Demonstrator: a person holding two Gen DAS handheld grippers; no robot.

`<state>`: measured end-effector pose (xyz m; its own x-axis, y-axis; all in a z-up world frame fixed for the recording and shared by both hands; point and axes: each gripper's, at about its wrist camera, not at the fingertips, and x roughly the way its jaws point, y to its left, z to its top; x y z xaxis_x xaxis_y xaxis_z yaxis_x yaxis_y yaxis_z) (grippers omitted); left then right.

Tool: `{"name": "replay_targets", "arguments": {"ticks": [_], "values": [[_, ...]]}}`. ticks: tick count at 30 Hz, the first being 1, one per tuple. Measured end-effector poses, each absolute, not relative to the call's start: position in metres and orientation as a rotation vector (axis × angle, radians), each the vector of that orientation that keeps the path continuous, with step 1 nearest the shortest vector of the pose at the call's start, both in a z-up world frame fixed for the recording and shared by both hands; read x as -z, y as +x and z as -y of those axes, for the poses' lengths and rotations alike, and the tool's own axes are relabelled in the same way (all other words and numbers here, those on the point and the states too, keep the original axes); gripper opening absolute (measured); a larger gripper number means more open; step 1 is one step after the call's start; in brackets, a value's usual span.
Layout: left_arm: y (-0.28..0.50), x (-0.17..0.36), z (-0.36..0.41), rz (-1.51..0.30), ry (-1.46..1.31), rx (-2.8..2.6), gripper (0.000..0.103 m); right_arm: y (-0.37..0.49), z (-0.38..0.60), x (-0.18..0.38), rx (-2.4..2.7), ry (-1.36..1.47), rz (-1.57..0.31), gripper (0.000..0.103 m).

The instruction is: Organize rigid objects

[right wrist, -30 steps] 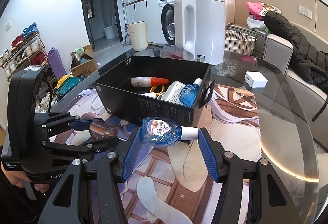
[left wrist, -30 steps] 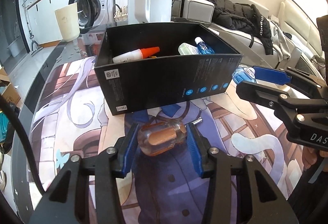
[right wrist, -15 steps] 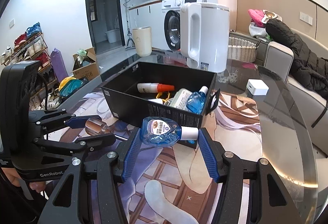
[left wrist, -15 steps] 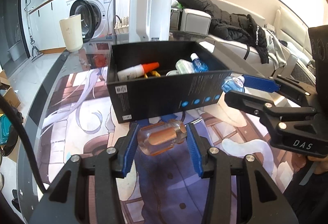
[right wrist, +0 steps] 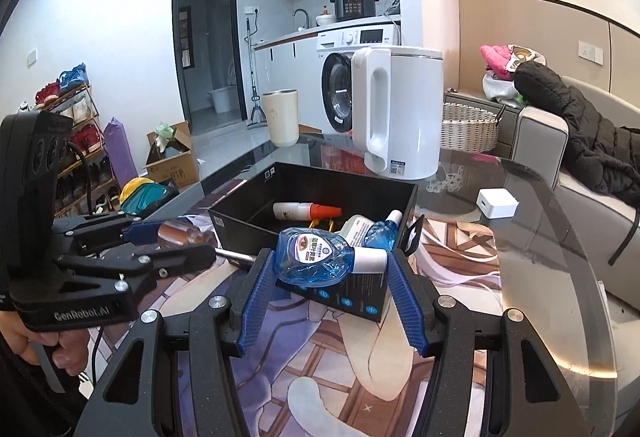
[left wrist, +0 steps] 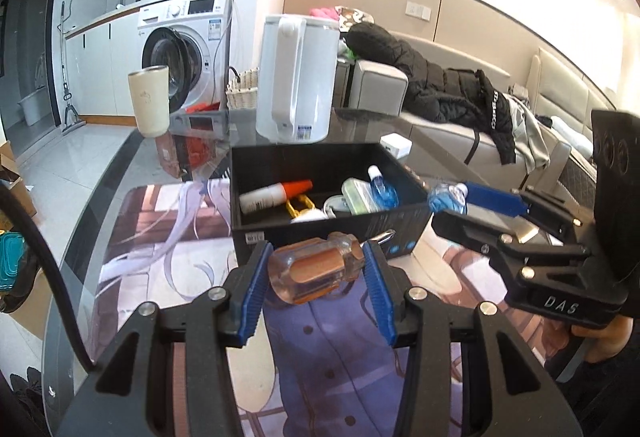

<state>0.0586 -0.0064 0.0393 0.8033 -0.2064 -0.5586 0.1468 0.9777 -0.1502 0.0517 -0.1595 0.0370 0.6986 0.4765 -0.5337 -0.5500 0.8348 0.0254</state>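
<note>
Glossy clear-plastic screwdriver handle (left wrist: 314, 269), matt black box (right wrist: 360, 287) likely cardboard, glossy glass table (right wrist: 560, 277).

A lived-in flat: a washing machine (right wrist: 340, 93) is sitting under the kitchen counter, a sofa (left wrist: 460, 133) and shoe rack (right wrist: 80, 141) flanking the table

Black box (left wrist: 320, 233) top open; kettle (left wrist: 296, 77) stands behind it.

Left tool (left wrist: 317, 275) matte black with ribbed blue pads, silver screws, black cable, "GenRobot.AI" lettering, right tool (right wrist: 331, 279) alike, marked "DAS", dark sleeves
</note>
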Motion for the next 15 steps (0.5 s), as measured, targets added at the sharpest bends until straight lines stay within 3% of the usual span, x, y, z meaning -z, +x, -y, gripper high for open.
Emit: {"name": "replay_targets", "arguments": {"ticks": [6,8,15], "values": [[0.061,-0.049,0.002,-0.554,-0.122,0.186,0.044,0.055,0.16,-0.038,-0.569,-0.137,-0.548,0.057],[0.063,-0.052,0.0,-0.537,-0.128,0.186,0.034,0.056,0.16,-0.039,-0.565,-0.137,-0.542,0.057],[0.077,-0.042,-0.011,-0.567,-0.144,0.171,0.034,0.068,0.159,-0.036,-0.556,-0.136,-0.556,0.057]]}}
